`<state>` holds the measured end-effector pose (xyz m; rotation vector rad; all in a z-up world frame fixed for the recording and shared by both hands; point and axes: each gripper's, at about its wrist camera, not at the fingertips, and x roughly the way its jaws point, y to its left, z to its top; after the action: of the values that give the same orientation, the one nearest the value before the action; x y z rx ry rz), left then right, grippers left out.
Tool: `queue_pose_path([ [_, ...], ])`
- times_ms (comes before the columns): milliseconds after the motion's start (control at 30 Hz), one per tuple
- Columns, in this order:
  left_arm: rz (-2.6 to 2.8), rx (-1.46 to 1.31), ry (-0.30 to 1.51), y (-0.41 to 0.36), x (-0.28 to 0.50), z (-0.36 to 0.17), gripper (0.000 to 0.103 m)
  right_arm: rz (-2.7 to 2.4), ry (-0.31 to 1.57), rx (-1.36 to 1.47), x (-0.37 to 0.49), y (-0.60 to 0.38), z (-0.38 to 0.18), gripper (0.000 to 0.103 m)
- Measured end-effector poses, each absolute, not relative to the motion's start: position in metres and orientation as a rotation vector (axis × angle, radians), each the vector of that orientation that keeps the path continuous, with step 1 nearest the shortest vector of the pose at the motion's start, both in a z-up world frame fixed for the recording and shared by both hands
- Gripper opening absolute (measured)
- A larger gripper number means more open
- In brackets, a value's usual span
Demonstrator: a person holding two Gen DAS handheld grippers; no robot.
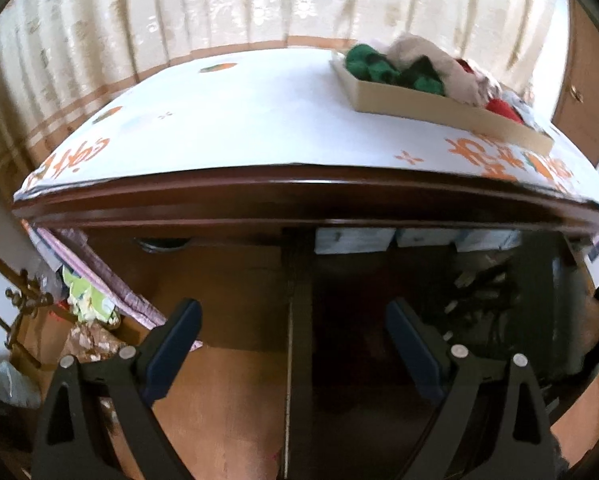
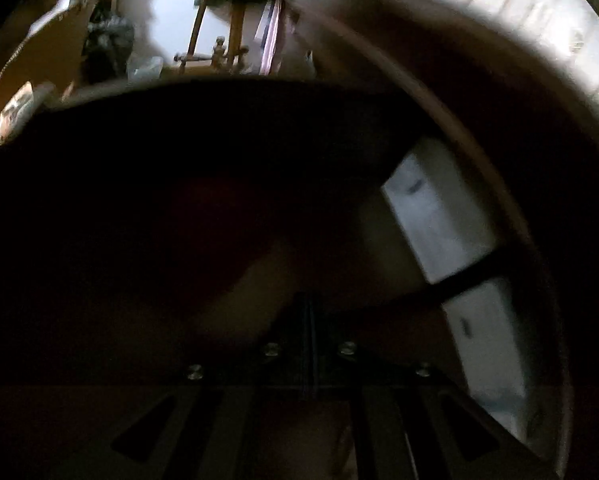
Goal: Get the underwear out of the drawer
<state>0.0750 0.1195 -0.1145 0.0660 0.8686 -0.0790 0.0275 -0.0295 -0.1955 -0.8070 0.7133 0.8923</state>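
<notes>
Left gripper: both blue-padded fingers are visible, spread wide apart with nothing between them. It sits below the front edge of the table, pointed into the shadowed space beneath the tabletop.

Right gripper: the view is very dark and blurred. The two fingers appear pressed together along a thin central line, and no object can be made out between them. At the right edge of the left wrist view, below the table edge, a dark shape beside the open space may be this gripper or the hand holding it; it is cut off by the frame and cannot be identified with certainty.

Drawer: a dark recess under the right part of the table may be an open drawer, but its contents are a jumble of dim shapes. No underwear can be distinguished there.

On top of the table, toward its far right corner, a shallow cardboard tray holds bunched green, red and beige fabric; whether these pieces are underwear cannot be told. The tray's right end is blurred.

Pale boxes line the underside area just behind the table edge; they also show, smeared, in the right wrist view.
</notes>
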Motion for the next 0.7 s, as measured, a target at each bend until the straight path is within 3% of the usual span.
queue_pose_path([
  [133, -0.148, 0.129, 0.904, 0.103, 0.078, -0.120, 0.095, 0.729, 0.618, -0.841, 0.009, -0.073, -0.170, 0.004],
  [400, -0.229, 0.229, 0.986, 0.068, 0.088, -0.129, 0.095, 0.576, 0.781, -0.695, 0.003, -0.156, -0.146, 0.004],
  [700, -0.267, 0.208, 1.026, 0.060, 0.087, -0.123, 0.095, 0.651, 0.868, -0.508, 0.010, -0.184, -0.124, 0.005],
])
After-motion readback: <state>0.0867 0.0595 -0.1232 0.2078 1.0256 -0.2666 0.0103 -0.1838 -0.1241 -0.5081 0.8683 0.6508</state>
